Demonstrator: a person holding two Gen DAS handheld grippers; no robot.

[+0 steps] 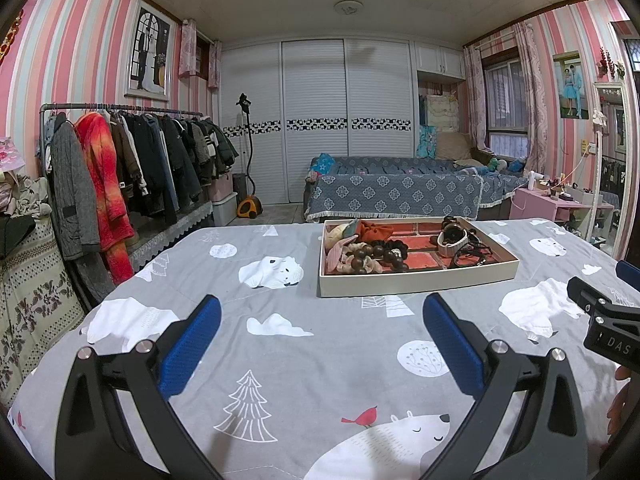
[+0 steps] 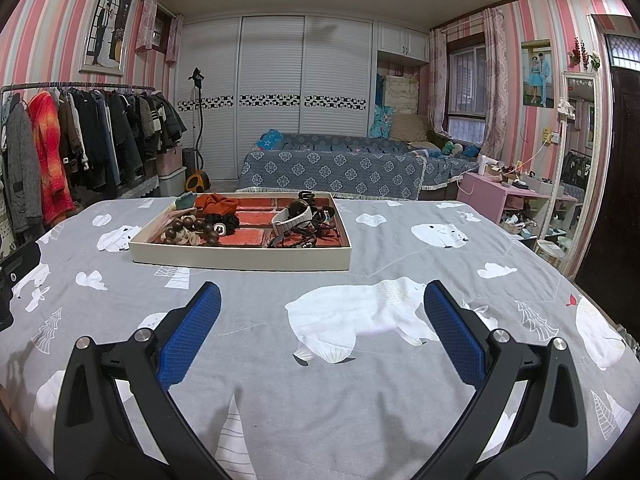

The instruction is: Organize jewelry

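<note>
Your left gripper [image 1: 322,320] is spread wide with nothing between its blue pads [image 1: 192,344]; your right gripper [image 2: 322,318] is just as wide and just as empty. Both hover low over the bedspread [image 1: 280,280], well short of the tray [image 1: 416,278].

In the left view the tray sits right of centre, in the middle band of the frame; in the right view it sits left of centre. Everything you have to sort lies inside it, on a red lining split by low dividers.

The beads [image 2: 182,229], toward the tray's left end, are big, dark, round and hard. They will likely roll under the pads and the string will sag, so pinch across the cord between two beads rather than on a bead's crown. Expect them to be the heaviest item here.

The orange scrunchie [image 2: 216,202] at the upper left of the tray is soft cloth, light and forgiving; take a fold of it anywhere.

The white band [image 2: 290,216] near the tray's middle looks stiff and smooth. Grip its wall edge-on, one pad inside the loop and one outside, or it may slip.

The black cords [image 2: 294,240] at the tray's right end are thin, limp and tangled together. Lifting one will probably drag its neighbours, so take a loop that stands proud and lift slowly.

The tray itself looks like light card, so a snag could shift it on the soft bedspread.
</note>
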